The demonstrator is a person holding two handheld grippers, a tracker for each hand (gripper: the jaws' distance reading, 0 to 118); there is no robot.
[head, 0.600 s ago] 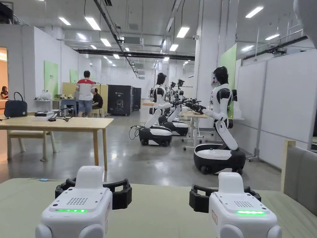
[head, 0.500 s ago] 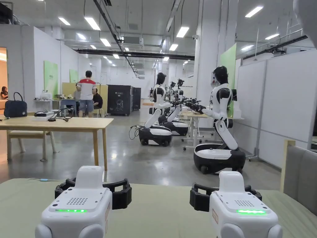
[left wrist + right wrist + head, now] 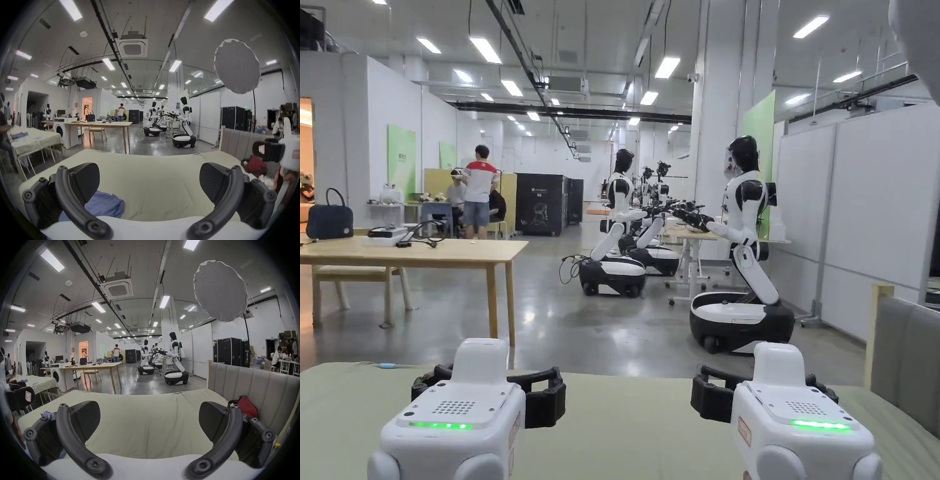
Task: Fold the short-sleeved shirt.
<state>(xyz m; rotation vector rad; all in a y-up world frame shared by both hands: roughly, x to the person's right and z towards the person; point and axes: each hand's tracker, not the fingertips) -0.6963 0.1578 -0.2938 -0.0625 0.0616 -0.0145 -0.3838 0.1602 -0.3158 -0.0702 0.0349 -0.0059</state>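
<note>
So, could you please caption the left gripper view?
Open left claw above a pale green bed, blue shirt crumpled beneath its left jaw.

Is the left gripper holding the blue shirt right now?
No. In the left gripper view the left gripper has its jaws wide apart over the pale bed cover, and the blue shirt lies loose beside one jaw.
</note>
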